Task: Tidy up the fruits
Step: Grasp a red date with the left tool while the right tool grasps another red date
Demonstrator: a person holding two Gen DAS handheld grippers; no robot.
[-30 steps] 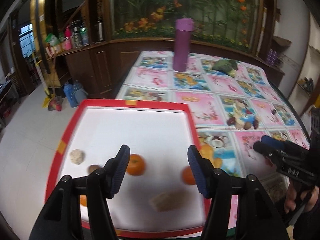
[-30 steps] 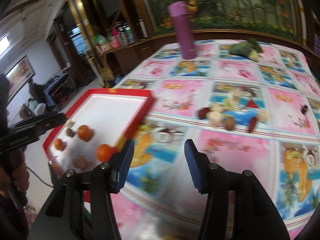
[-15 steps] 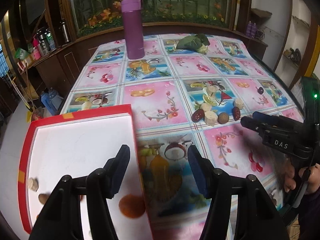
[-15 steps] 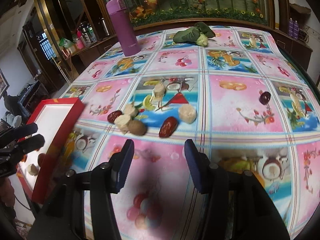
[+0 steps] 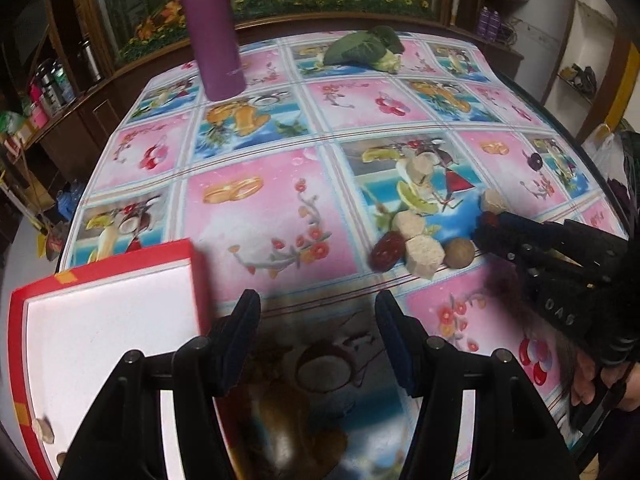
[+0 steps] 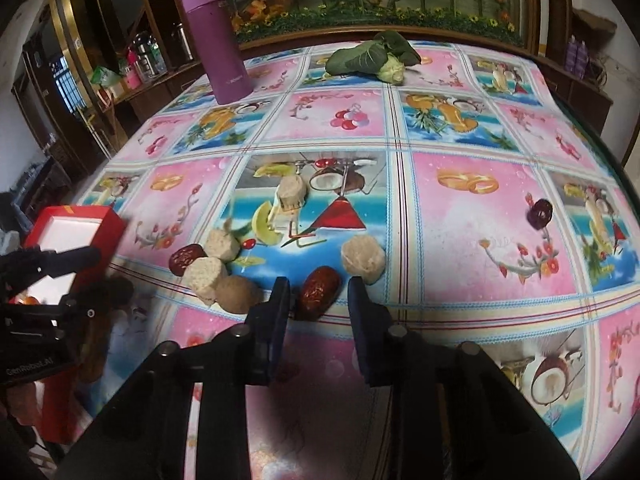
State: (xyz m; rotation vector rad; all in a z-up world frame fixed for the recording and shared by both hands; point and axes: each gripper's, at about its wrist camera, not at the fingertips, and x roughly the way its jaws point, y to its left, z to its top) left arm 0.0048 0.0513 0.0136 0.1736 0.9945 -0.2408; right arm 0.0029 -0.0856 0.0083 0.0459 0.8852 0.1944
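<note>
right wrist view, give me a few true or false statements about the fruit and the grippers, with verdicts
1. A red date lies between the fingers of the right gripper. True; its jaws are closing on it.
2. The purple bottle lies on its side. False; it stands upright at the far side of the table.
3. A dark date sits alone, apart from the cluster. True.
4. The left gripper holds a fruit. False; its jaws are open with nothing between them.
5. The red tray sits at the table's far edge by the leafy vegetable. False; it is at the near left side.
</note>
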